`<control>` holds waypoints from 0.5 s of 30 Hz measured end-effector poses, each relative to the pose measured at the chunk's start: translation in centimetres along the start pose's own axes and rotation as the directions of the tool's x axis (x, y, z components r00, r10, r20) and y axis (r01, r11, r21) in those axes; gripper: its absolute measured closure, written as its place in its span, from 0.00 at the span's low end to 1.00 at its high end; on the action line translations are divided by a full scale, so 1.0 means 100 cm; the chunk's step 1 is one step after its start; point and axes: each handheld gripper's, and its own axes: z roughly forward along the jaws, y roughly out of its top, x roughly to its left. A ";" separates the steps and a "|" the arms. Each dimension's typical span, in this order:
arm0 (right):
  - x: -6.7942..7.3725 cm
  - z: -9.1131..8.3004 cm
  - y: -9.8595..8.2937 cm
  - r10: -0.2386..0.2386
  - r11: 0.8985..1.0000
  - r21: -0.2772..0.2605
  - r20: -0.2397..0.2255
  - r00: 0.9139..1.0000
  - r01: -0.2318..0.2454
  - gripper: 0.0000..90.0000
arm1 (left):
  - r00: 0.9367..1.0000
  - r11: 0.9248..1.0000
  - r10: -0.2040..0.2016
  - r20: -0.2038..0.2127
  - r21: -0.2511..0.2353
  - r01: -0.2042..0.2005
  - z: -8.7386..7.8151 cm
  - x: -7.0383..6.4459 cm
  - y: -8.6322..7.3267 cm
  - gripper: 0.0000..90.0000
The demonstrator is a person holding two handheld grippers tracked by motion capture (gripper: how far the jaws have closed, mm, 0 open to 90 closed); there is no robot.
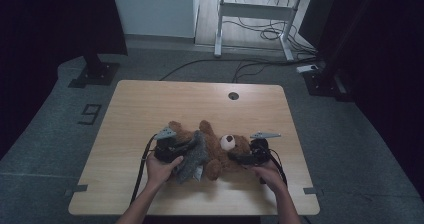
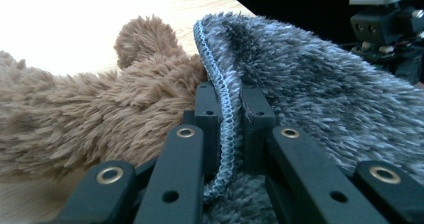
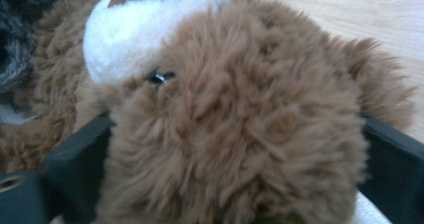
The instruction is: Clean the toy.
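Position check: the brown plush teddy bear (image 1: pixel 215 151) lies on its back on the light wooden table (image 1: pixel 150 104), nearer the front edge than the rear, approx. centred between L and R edges. A grey fuzzy knit garment (image 1: pixel 194 159) drapes over the bear's body, on the side toward the L edge.

L gripper (image 2: pixel 226 109): you hold it just beside the bear's body, jaws pressed together on the garment's stitched hem. In the left gripper view the hem runs straight down between the two black jaws; brown fur sits to one side, grey pile to the other.

R gripper (image 1: pixel 246 158): you hold it at the bear's head. In the right gripper view the jaws stand spread w/ the head between them, fur touching both inner faces. White muzzle (image 3: pixel 125 34) and one dark eye (image 3: pixel 159 77) face up.

Both hands rest near the front edge. A round cable hole (image 1: pixel 233 95) sits near the rear edge.
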 end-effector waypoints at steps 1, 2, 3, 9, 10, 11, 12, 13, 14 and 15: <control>0.000 -0.001 -0.001 -0.007 1.000 -0.006 -0.003 1.000 0.007 0.17 | 1.000 1.000 0.001 0.000 -0.001 -0.001 0.000 0.000 0.000 0.90; 0.000 -0.001 -0.001 -0.007 1.000 -0.006 -0.003 1.000 0.007 0.17 | 1.000 1.000 0.001 0.000 -0.001 -0.001 0.000 0.000 -0.001 0.90; 0.003 -0.003 -0.005 -0.033 0.999 -0.022 -0.002 0.999 0.033 0.30 | 1.000 1.000 0.002 -0.002 -0.002 -0.002 0.000 -0.001 -0.001 0.90; 0.008 -0.009 -0.010 -0.104 0.994 -0.045 -0.014 0.994 0.104 0.52 | 1.000 1.000 0.006 -0.005 -0.004 -0.006 -0.001 -0.002 -0.001 0.90; 0.009 -0.009 -0.009 -0.111 0.993 -0.045 -0.012 0.994 0.111 0.52 | 1.000 1.000 0.008 -0.010 -0.008 -0.008 -0.001 -0.002 -0.001 0.90; 0.010 -0.009 -0.008 -0.118 0.992 -0.045 -0.006 0.993 0.118 0.53 | 1.000 1.000 0.008 -0.010 -0.008 -0.008 -0.001 -0.002 -0.001 0.90; 0.010 -0.009 -0.008 -0.118 0.992 -0.045 -0.006 0.993 0.118 0.53 | 1.000 1.000 0.014 -0.021 -0.017 -0.014 -0.001 -0.002 -0.001 0.90; 0.012 -0.010 -0.007 -0.132 0.990 -0.054 0.001 0.991 0.132 0.54 | 0.999 1.000 0.016 -0.028 -0.024 -0.016 -0.002 -0.002 0.000 0.90; 0.015 -0.010 -0.003 -0.163 0.983 -0.085 0.032 0.986 0.165 0.56 | 0.999 0.999 0.015 -0.036 -0.032 -0.017 -0.002 -0.001 0.001 0.90; 0.015 -0.010 -0.003 -0.163 0.983 -0.085 0.032 0.986 0.165 0.56 | 0.999 0.999 0.017 -0.042 -0.038 -0.019 -0.002 0.000 0.002 0.90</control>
